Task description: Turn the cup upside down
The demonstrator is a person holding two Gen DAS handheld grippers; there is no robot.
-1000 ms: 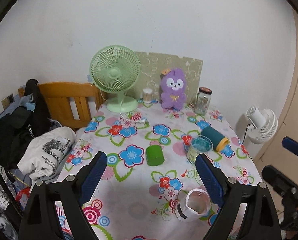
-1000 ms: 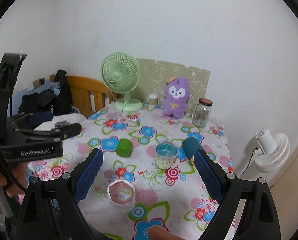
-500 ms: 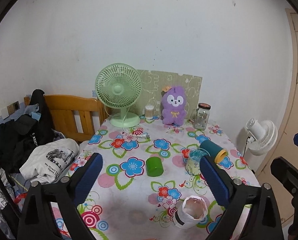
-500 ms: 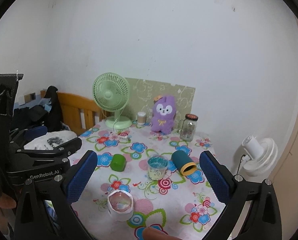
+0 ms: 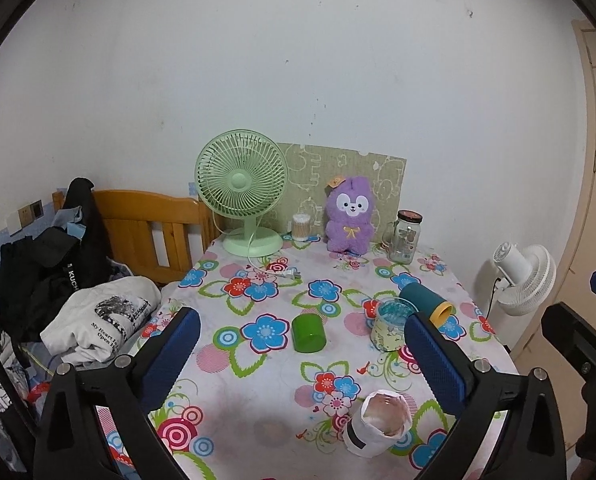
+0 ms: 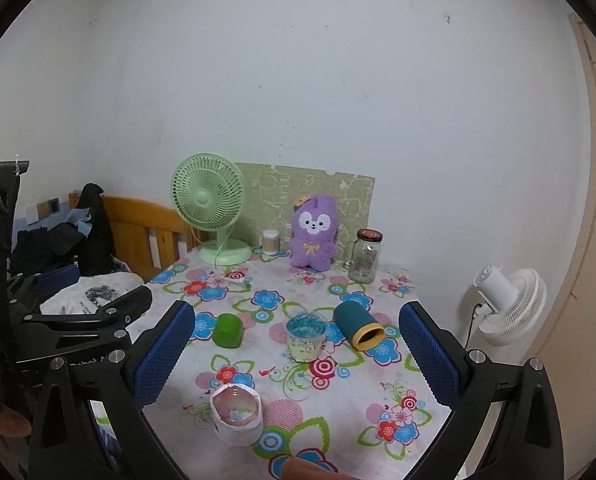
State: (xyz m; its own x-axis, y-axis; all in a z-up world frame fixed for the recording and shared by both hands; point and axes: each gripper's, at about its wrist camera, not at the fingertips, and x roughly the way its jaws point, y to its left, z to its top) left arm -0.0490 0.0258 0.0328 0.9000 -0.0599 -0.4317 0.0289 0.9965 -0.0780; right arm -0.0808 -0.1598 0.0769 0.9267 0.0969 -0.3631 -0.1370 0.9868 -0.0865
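Note:
Several cups sit on a table with a flowered cloth [image 5: 258, 400]. A green cup [image 5: 308, 333] [image 6: 228, 330] stands mouth down. A clear patterned cup [image 5: 390, 328] [image 6: 305, 337] stands upright. A teal cup with a yellow rim [image 5: 424, 303] [image 6: 358, 325] lies on its side. A white cup [image 5: 379, 424] [image 6: 237, 413] stands upright near the front edge. My left gripper [image 5: 302, 352] and right gripper [image 6: 298, 356] are both open and empty, held above the table's near side, apart from all cups.
A green desk fan [image 5: 244, 196], a purple plush toy [image 5: 350, 216], a glass jar [image 5: 406, 236] and a small container [image 5: 301, 226] stand at the table's back. A wooden bed frame with clothes [image 5: 98, 312] is on the left. A white floor fan [image 5: 526, 272] is right.
Both grippers have pulled back and risen, so the table and cups look smaller and lower in both views. The cups have not moved.

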